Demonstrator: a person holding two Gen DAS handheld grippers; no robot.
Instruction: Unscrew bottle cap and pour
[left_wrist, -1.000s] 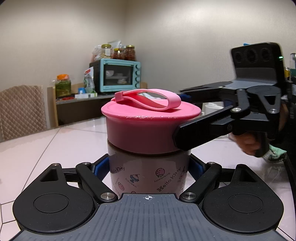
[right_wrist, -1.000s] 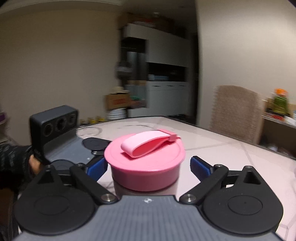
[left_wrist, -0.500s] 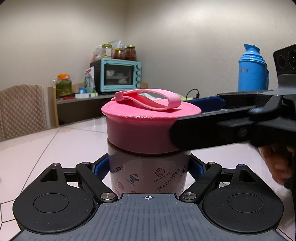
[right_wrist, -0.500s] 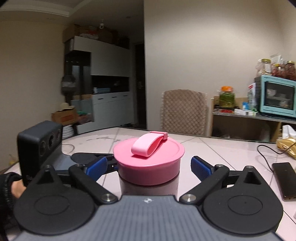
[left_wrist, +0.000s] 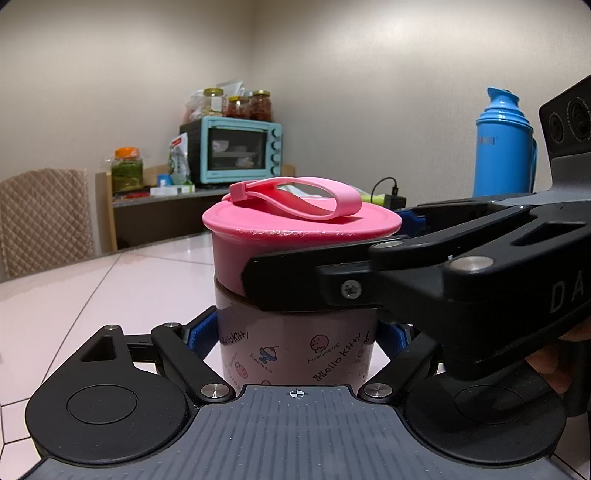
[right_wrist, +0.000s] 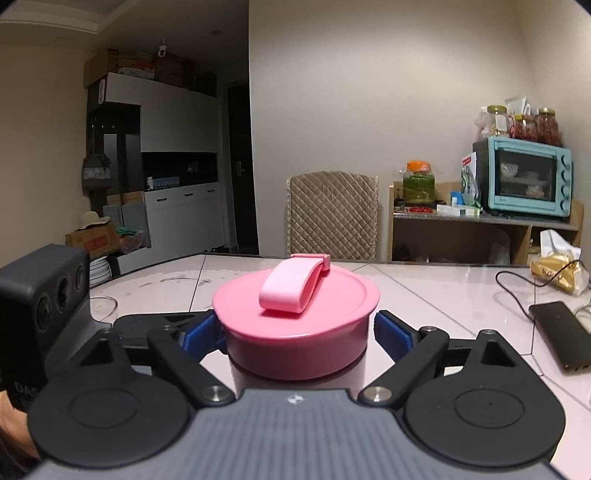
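Note:
A wide Hello Kitty bottle (left_wrist: 295, 350) with a pink screw cap (left_wrist: 258, 251) and pink loop strap (left_wrist: 295, 199) stands upright on the white tiled table (left_wrist: 92, 295). My left gripper (left_wrist: 295, 338) is shut on the bottle's printed body, blue pads on both sides. My right gripper (right_wrist: 295, 332) is shut on the pink cap (right_wrist: 295, 332), its blue pads (right_wrist: 391, 334) against the cap's sides. In the left wrist view the right gripper's black finger (left_wrist: 314, 280) crosses the front of the cap.
A black phone (right_wrist: 561, 334) with a cable and a gold packet (right_wrist: 557, 273) lie on the table to the right. A blue thermos (left_wrist: 504, 147) stands behind. A quilted chair (right_wrist: 332, 214) and a shelf with a teal oven (right_wrist: 524, 181) stand beyond the table.
The right gripper has swung around the cap while gripping it, and the strap has rotated in its view. The left gripper and the bottle have stayed still.

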